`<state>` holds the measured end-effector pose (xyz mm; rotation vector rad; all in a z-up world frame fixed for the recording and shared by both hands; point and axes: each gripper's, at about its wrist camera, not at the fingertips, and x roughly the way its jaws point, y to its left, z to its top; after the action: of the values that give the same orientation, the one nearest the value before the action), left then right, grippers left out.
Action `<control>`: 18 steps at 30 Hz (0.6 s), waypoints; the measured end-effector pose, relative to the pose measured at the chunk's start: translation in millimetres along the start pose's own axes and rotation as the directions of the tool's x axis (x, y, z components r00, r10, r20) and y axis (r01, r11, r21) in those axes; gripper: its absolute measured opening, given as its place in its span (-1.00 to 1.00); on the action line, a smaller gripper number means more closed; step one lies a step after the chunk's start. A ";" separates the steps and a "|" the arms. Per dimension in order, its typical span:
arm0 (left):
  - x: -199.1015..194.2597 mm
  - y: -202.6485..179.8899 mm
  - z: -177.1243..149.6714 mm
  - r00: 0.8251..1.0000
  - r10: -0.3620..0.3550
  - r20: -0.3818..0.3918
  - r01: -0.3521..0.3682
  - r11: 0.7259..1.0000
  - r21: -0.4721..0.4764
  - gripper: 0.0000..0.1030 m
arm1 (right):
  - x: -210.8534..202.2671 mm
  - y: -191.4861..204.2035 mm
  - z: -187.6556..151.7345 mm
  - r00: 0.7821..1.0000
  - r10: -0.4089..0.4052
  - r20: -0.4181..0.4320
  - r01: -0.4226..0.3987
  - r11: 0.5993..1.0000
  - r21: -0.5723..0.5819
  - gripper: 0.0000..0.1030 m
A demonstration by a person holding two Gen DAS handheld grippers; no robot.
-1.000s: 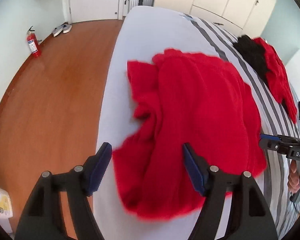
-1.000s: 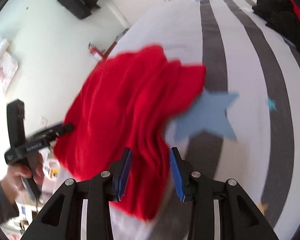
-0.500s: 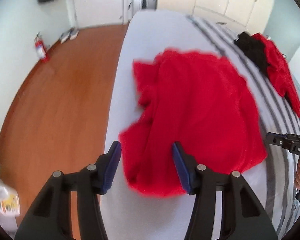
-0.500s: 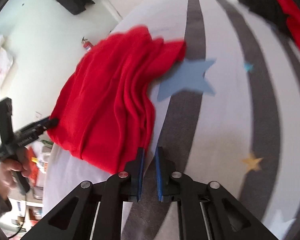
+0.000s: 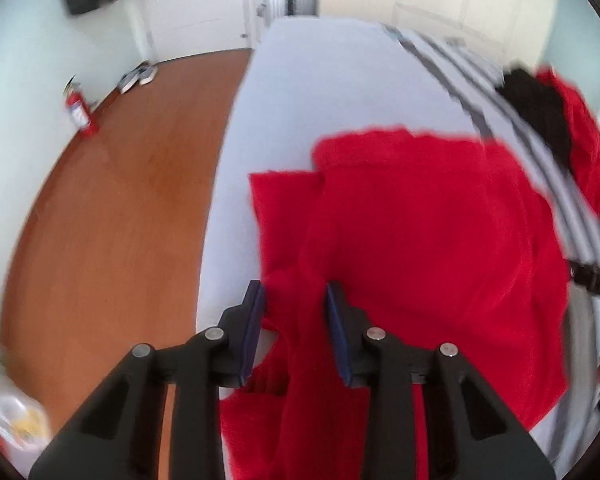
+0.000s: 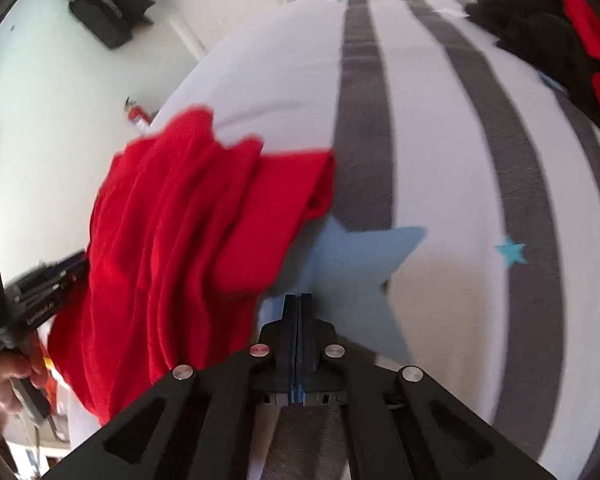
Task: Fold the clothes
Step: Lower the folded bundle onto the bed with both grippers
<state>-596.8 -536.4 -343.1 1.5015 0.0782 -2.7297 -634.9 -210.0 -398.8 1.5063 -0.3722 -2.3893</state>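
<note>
Since the earlier frames, the left claw [image 5: 296, 320] has narrowed its gap from wide to partly closed, and the right claw [image 6: 297, 312] has gone from parted to fully clenched with nothing between its pads. In the left wrist view, the red garment [image 5: 420, 240] lies spread on the bed [image 5: 320, 80], with a fold of its near edge standing between the two blue pads [image 5: 253, 320] of the left claw; the pads are not pressed together, and the frame does not show whether they bear on the cloth. The rest of the garment extends forward and to the right of that claw. In the right wrist view, the red garment [image 6: 188, 240] lies to the left of the right claw, apart from its tips, with the garment's far corner touching the large blue star [image 6: 352, 272] printed on the bed cover [image 6: 440, 160]. The right claw points at that star, over the bedding. A black garment [image 6: 532, 32] and a second red garment [image 6: 572, 12] lie well apart at the far right of the bed. A fire extinguisher [image 5: 78, 110] stands on the wooden floor [image 5: 120, 220] by the wall.
</note>
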 end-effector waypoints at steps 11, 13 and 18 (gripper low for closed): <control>3.0 7.7 -3.4 0.999 -0.029 0.027 0.028 0.999 0.042 -0.43 | -9.4 69.6 -21.6 0.998 0.056 0.024 -0.049 0.971 -0.233 -0.94; 8.7 23.2 -2.7 0.998 -0.060 0.024 0.060 0.998 -0.016 -0.33 | 1.1 60.3 -17.0 1.000 0.017 0.020 -0.013 0.979 -0.205 -1.00; 5.6 43.2 2.5 0.996 -0.077 0.042 0.081 0.990 -0.112 -0.25 | -2.8 32.8 -4.3 0.991 -0.126 0.049 0.132 0.981 -0.145 -0.97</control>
<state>-599.9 -579.7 -347.8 1.4477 0.2936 -2.7596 -626.4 -239.5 -386.3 1.4594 -0.1044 -2.4868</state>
